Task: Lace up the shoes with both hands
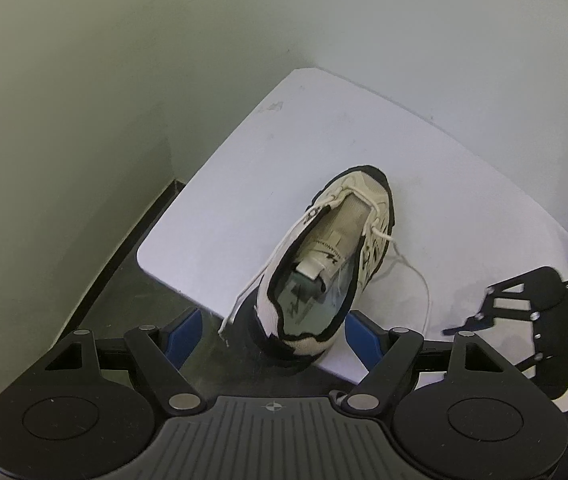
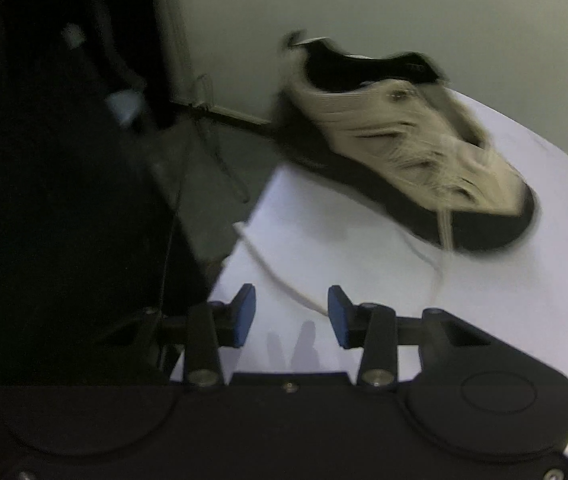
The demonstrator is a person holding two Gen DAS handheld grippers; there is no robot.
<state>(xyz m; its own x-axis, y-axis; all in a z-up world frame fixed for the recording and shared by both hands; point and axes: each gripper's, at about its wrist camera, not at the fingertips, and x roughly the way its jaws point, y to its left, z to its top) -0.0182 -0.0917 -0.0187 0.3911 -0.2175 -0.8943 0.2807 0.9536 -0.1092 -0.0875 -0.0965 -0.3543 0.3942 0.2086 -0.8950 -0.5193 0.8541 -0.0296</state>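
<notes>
Beige mesh sneaker with black sole (image 1: 324, 256) on the pale lavender board (image 1: 243, 184), heel overhanging its near edge; the cream lace (image 2: 284, 284) runs only through the toe eyelets (most lacing remains). Left gripper (image 1: 273, 330) wide open astride the heel; right gripper (image 2: 292, 316) half open, empty, lace beyond its pads; right view blurred, eyelets indistinct.

A white desk (image 1: 324, 128) with rounded corners stands against a plain pale wall (image 1: 123, 40), its surface lightly scuffed. Dark grey floor (image 2: 243, 152) shows beyond the desk's edge, where a black skirting strip (image 1: 123, 240) runs along the wall's foot under soft, even light.
</notes>
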